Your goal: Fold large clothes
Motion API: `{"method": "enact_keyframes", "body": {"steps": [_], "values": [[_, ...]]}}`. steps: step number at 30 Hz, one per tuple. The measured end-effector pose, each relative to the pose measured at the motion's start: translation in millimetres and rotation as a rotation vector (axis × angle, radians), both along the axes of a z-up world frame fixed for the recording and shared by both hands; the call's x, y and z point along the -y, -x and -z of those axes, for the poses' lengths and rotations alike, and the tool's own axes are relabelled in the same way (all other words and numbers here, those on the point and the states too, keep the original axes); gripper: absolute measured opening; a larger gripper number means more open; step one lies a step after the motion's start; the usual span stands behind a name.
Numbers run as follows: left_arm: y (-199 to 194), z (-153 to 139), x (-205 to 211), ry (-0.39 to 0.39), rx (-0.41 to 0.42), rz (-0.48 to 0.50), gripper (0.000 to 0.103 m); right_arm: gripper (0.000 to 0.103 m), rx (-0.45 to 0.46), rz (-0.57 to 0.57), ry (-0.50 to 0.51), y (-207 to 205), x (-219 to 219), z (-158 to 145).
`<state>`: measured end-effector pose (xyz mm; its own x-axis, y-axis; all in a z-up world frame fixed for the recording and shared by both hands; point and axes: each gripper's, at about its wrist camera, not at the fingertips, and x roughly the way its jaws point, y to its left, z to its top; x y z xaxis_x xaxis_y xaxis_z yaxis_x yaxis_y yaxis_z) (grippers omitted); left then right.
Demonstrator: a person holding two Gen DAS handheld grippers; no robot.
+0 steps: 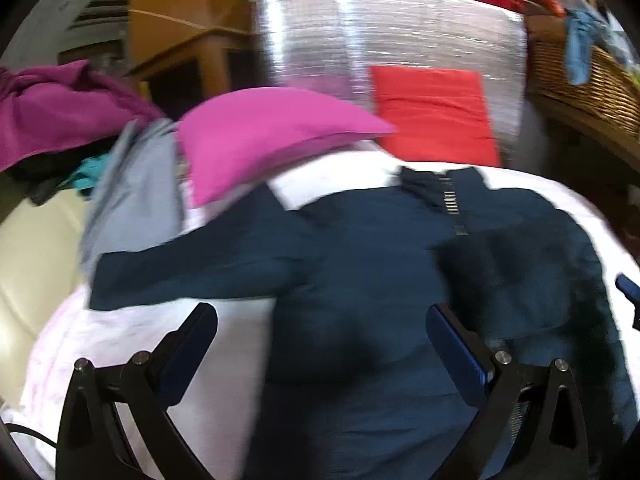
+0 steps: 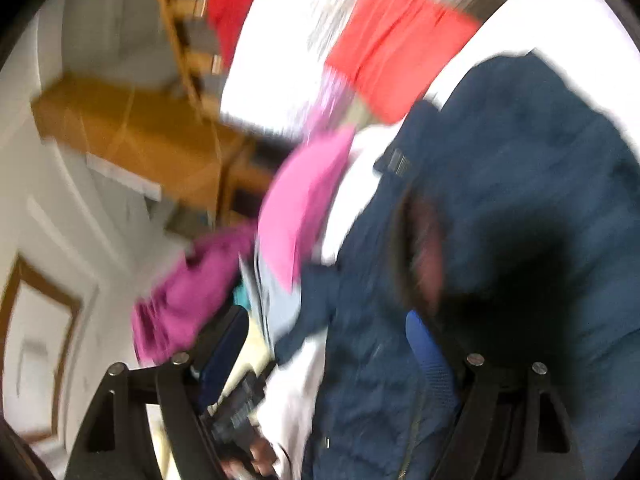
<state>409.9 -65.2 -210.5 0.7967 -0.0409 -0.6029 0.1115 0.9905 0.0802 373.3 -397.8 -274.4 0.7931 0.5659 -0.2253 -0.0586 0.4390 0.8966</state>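
A white-covered bed (image 1: 340, 184) carried the work; on it a dark navy jacket (image 1: 360, 280) lay spread flat, collar and zip toward the far side, its left sleeve (image 1: 192, 268) stretched out to the left and its right sleeve apparently already folded in over the chest. It took up most of the bed's near half. By its quilted look in the right wrist view, I judged it padded and bulky yet light, soft enough to bend anywhere but springy, so folds would tend to puff open; the shell could be slick. The outstretched sleeve's cuff and the hem corners looked the best places to pinch, where the fabric is thin enough for the tongs.

Left of the jacket sat a heap of clothes: a purple garment (image 1: 60, 112), a grey one (image 1: 132, 184), and a pink folded piece (image 1: 272, 136) lying on top. On the far side a red folded cloth (image 1: 436, 116) rested on a silvery sheet (image 1: 400, 40).

At the far right stood a wicker basket (image 1: 580, 76) with a blue cloth (image 1: 580, 48) hanging over its rim; its inside was hidden.

The left tongs (image 1: 320, 340) hovered spread wide apart over the jacket's near edge, holding nothing. The right tongs (image 2: 324, 344) were likewise spread wide, above the jacket, though blur hid whether they touched it.
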Motion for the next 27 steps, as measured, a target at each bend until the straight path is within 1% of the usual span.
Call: {"method": "enact_keyframes", "body": {"steps": [1, 2, 3, 4, 5, 6, 7, 9, 11, 12, 14, 16, 17, 18, 19, 20, 21, 22, 23, 24, 25, 27], "values": [[0.1, -0.9, 12.0, 0.015, -0.001, 0.031, 0.103, 0.083, -0.012, 0.07, -0.014, -2.4, 14.8, -3.2], [0.4, -2.4, 24.5, 0.038, -0.004, 0.071, 0.103, 0.083, -0.029, 0.137, -0.024, 2.4, 31.2, -0.5], [0.0, -4.3, 34.4, 0.056, -0.007, 0.102, 0.103, 0.083, -0.049, 0.234, -0.038, 10.0, 54.2, 5.3], [-0.7, -4.3, 46.2, 0.074, -0.013, 0.135, 0.103, 0.082, -0.063, 0.289, -0.039, 14.2, 68.6, 6.1], [-2.9, -3.7, 58.0, 0.09, -0.03, 0.165, 0.103, 0.081, -0.099, 0.357, -0.038, 17.9, 82.3, 11.6], [-7.0, -0.5, 69.0, 0.11, -0.057, 0.185, 0.103, 0.073, -0.129, 0.404, -0.052, 21.3, 93.8, 17.2], [-10.8, 3.1, 77.6, 0.129, -0.081, 0.193, 0.103, 0.067, -0.156, 0.436, -0.078, 22.6, 104.4, 26.0], [-17.3, 11.4, 96.2, 0.158, -0.117, 0.203, 0.103, 0.064, -0.228, 0.476, -0.053, 19.0, 118.5, 35.7], [-22.0, 19.1, 114.5, 0.135, -0.118, 0.2, 0.103, 0.064, -0.242, 0.487, -0.051, 13.6, 118.9, 42.1], [-25.6, 24.1, 123.5, 0.114, -0.123, 0.201, 0.103, 0.064, -0.245, 0.469, -0.07, 9.5, 122.0, 45.1], [-29.9, 31.6, 137.6, 0.093, -0.134, 0.213, 0.103, 0.064, -0.24, 0.44, -0.074, 6.5, 125.7, 44.1], [-29.0, 35.9, 146.3, 0.067, -0.118, 0.204, 0.103, 0.066, -0.244, 0.408, -0.044, -6.7, 116.4, 42.9], [-29.9, 35.9, 148.9, 0.055, -0.107, 0.2, 0.101, 0.066, -0.247, 0.384, -0.025, -10.6, 116.7, 44.6], [-30.8, 37.1, 149.3, 0.046, -0.096, 0.197, 0.098, 0.068, -0.252, 0.363, 0.005, -18.1, 111.2, 43.8], [-33.5, 39.4, 150.3, 0.043, -0.099, 0.203, 0.083, 0.069, -0.265, 0.359, 0.027, -21.4, 111.8, 47.0], [-37.3, 42.6, 151.6, 0.046, -0.116, 0.215, 0.06, 0.069, -0.283, 0.352, 0.064, -22.8, 108.6, 52.6], [-41.7, 45.1, 149.6, 0.067, -0.148, 0.234, 0.047, 0.069, -0.288, 0.345, 0.091, -27.6, 104.0, 53.9], [-46.3, 47.8, 147.4, 0.093, -0.172, 0.245, 0.029, 0.069, -0.292, 0.34, 0.119, -32.8, 98.8, 54.6], [-50.4, 48.9, 141.6, 0.121, -0.181, 0.244, 0.022, 0.067, -0.315, 0.333, 0.165, -39.2, 92.8, 55.3], [-52.8, 48.5, 137.2, 0.139, -0.177, 0.246, 0.019, 0.047, -0.333, 0.325, 0.196, -44.7, 87.9, 58.0], [-55.7, 46.2, 129.6, 0.162, -0.173, 0.249, 0.017, 0.02, -0.348, 0.306, 0.234, -50.2, 81.6, 59.7], [-60.2, 38.5, 110.8, 0.196, -0.151, 0.234, 0.015, 0.019, -0.375, 0.268, 0.281, -57.9, 72.1, 62.6]]}}
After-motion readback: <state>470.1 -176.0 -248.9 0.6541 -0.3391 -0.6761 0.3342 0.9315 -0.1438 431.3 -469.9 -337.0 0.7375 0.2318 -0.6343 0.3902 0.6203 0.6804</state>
